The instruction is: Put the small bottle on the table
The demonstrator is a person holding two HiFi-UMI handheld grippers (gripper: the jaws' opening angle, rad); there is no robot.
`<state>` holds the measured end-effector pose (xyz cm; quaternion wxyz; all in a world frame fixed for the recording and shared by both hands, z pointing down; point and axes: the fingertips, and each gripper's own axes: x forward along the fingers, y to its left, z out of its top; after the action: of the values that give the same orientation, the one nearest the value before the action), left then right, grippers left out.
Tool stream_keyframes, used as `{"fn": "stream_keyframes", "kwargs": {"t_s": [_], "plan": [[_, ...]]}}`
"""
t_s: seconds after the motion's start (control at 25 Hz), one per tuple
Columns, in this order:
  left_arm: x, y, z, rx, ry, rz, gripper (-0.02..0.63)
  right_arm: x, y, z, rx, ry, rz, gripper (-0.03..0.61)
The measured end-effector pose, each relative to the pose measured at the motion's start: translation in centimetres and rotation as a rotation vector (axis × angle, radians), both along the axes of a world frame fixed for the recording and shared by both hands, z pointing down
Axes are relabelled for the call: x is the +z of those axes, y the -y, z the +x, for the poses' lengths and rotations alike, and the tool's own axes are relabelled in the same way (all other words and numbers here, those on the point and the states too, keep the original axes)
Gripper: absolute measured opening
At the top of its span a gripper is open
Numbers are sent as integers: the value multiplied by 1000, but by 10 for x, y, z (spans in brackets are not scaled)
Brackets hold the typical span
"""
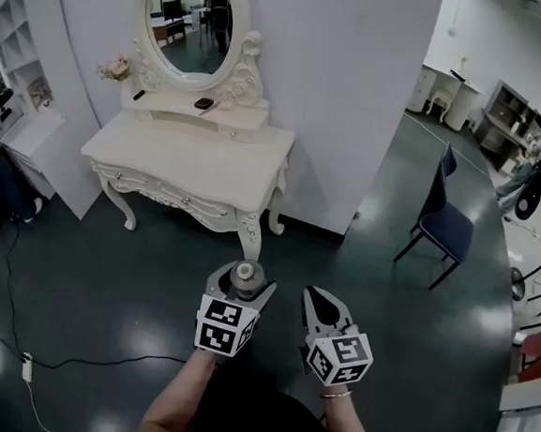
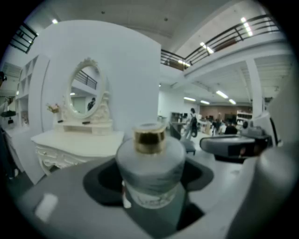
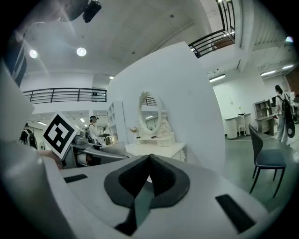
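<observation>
**Small bottle held in the air, short of the dressing table**

The left gripper (image 1: 244, 272) is clamped on the small bottle (image 2: 150, 168). The bottle is upright with its gold cap on top, and a jaw presses each side of its frosted body. The right gripper (image 1: 324, 304) hangs just beside it on the right, its jaws together with nothing between them.

Both grippers are above bare dark floor (image 1: 105, 281), well apart from the dressing table (image 1: 191, 152) ahead. Nothing stands between them and the table's curved front edge. A cable (image 1: 69, 362) trails over the floor to the left, and a blue chair (image 1: 444, 221) stands well off to the right.

The tabletop is pale and mostly bare. An oval mirror (image 1: 184, 19) rises at its back against the white wall (image 1: 347, 95). On the raised ledge below the mirror lies a small dark thing (image 1: 203, 103). A white shelf unit (image 1: 21, 57) stands beside the table's left end.
</observation>
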<state>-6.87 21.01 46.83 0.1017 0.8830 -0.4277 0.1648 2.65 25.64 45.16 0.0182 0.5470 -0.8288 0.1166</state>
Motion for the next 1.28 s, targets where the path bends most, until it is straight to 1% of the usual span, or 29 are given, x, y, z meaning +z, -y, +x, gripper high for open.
{"fn": "stream_keyframes", "kwargs": {"t_s": [0.2, 0.56, 0.8, 1.04, 1.28], "plan": [[-1, 1, 2, 5, 6, 6, 344, 0, 3, -2, -11, 5, -1, 4], [-1, 7, -4, -20, 16, 16, 344, 1, 8, -4, -36, 33, 9, 5], [-4, 19, -9, -38, 22, 23, 344, 4, 13, -1, -42, 29, -10, 5], [-3, 51, -7, -46, 16, 22, 344, 7, 40, 8, -34, 39, -6, 5], [6, 105, -1, -41, 22, 8, 344, 21, 87, 12, -26, 36, -43, 5]]}}
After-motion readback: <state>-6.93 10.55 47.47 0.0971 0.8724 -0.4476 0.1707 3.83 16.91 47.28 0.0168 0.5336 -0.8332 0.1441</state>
